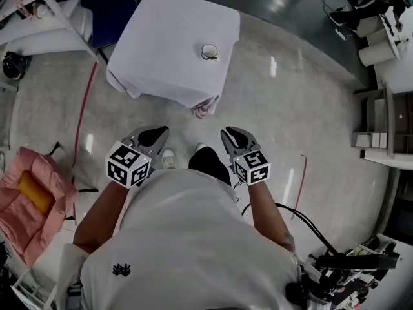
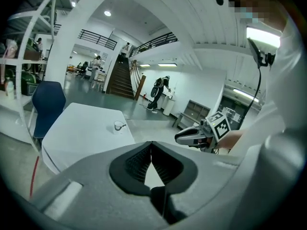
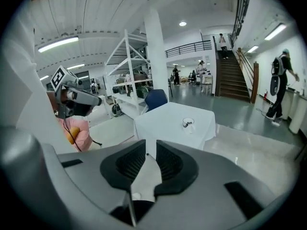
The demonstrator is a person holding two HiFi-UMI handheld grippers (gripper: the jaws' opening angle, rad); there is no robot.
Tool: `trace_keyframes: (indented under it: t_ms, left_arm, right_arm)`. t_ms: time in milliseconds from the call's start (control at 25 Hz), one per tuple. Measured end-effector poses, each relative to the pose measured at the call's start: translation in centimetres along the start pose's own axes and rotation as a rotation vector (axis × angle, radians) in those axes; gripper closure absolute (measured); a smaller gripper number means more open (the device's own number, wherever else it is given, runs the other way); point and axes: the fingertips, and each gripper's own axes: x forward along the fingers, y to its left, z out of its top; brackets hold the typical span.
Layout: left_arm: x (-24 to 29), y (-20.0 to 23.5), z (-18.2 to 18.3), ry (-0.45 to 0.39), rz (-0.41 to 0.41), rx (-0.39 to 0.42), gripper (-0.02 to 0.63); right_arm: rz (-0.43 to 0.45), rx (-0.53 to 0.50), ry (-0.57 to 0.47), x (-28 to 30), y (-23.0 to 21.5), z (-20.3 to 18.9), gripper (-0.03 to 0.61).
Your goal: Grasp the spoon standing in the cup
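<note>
A small glass cup with a spoon leaning in it stands near the right edge of a white-clothed table. It is far ahead of me, small in both gripper views: cup, cup. Both grippers are held close to my body, well short of the table. My left gripper has its tips touching with nothing in it. The jaws of my right gripper stand a little apart, with only floor and tablecloth showing through the gap.
A blue chair stands behind the table and white shelving at the left. A pink bag lies on the floor at my left. Cables and gear lie at my right. People and a staircase are far off.
</note>
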Motion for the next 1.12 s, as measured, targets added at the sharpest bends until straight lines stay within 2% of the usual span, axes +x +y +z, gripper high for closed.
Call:
trace_keyframes:
  t_ms: [280, 600, 840, 1120]
  left_arm:
    - [3.8, 6.6, 3.9, -0.040, 0.179, -0.088, 0.601]
    - [9.9, 9.6, 8.8, -0.073, 0.335, -0.155, 0.601]
    - [12.6, 10.5, 12.0, -0.105, 0.450, -0.209, 0.601]
    - [11.8, 11.9, 11.7, -0.106, 0.553, -0.271, 0.601]
  right_arm:
    - [0.092, -0.163, 0.048, 10.3, -9.5, 4.3, 0.480]
    - [0.202, -0.516, 0.107, 20.5, -18.3, 7.0, 0.451]
    - [0.313, -0.715, 0.164, 25.9, -21.6, 5.9, 0.426]
    - [0.376, -0.921, 0.197, 30.9, -21.8, 3.7, 0.420]
